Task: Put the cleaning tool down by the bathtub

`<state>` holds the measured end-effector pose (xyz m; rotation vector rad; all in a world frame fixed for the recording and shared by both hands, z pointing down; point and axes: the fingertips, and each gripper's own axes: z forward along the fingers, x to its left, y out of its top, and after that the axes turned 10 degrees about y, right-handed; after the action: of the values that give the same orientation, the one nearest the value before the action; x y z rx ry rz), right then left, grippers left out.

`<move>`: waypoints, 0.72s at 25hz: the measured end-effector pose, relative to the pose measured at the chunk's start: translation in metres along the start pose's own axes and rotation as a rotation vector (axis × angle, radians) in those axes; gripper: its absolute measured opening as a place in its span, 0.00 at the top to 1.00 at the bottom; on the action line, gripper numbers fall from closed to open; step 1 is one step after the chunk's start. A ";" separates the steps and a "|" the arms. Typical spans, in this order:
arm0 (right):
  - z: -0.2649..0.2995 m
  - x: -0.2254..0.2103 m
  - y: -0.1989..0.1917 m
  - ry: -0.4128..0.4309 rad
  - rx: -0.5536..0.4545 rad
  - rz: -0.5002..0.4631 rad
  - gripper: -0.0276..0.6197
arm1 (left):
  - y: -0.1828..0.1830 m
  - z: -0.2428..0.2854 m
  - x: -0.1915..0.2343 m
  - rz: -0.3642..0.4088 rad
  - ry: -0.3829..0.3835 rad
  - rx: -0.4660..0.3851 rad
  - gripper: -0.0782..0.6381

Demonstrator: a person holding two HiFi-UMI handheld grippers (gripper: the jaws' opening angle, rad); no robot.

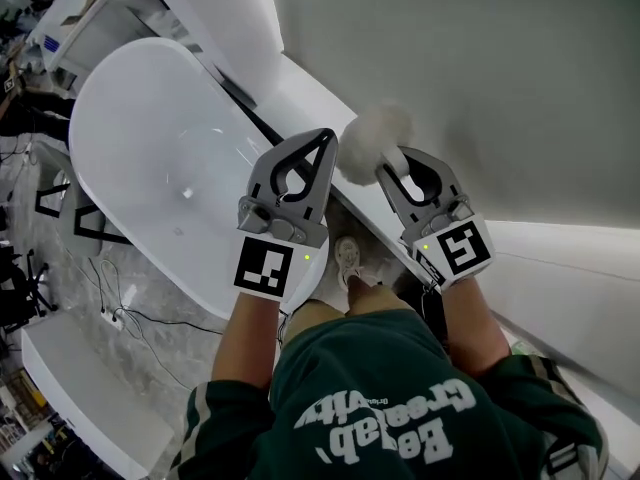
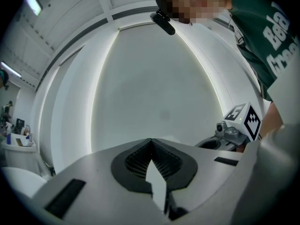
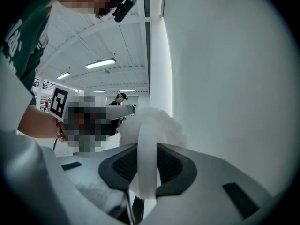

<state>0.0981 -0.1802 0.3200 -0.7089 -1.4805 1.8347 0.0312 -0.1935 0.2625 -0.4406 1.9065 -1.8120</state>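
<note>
Cleaning tool, a fluffy white puff on a smooth, flat white handle, is clamped by that handle in the partly open right gripper, in the air beside the glossy oval bathtub. The left gripper has its ribbed jaws pressed together on nothing.

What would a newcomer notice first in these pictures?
The fluffy white head of the cleaning tool stands out first, at the centre of the head view; the right gripper has its jaws closed on the tool's white handle. To the left lies the big white bathtub. The left gripper is raised beside the right one, jaws together and empty.
</note>
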 end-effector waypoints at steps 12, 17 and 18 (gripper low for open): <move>0.053 -0.031 -0.100 0.017 0.286 -0.039 0.81 | -0.024 0.006 0.001 0.065 -0.011 0.003 0.89; 0.074 -0.044 -0.139 0.057 0.373 -0.059 0.81 | -0.040 0.013 0.003 0.037 -0.009 0.020 0.89; 0.075 -0.047 -0.144 0.058 0.384 -0.062 0.81 | -0.042 0.012 0.002 0.035 -0.012 0.023 0.89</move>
<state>0.0939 -0.2428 0.4771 -0.5155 -1.0559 1.9566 0.0324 -0.2078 0.3042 -0.4065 1.8715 -1.8033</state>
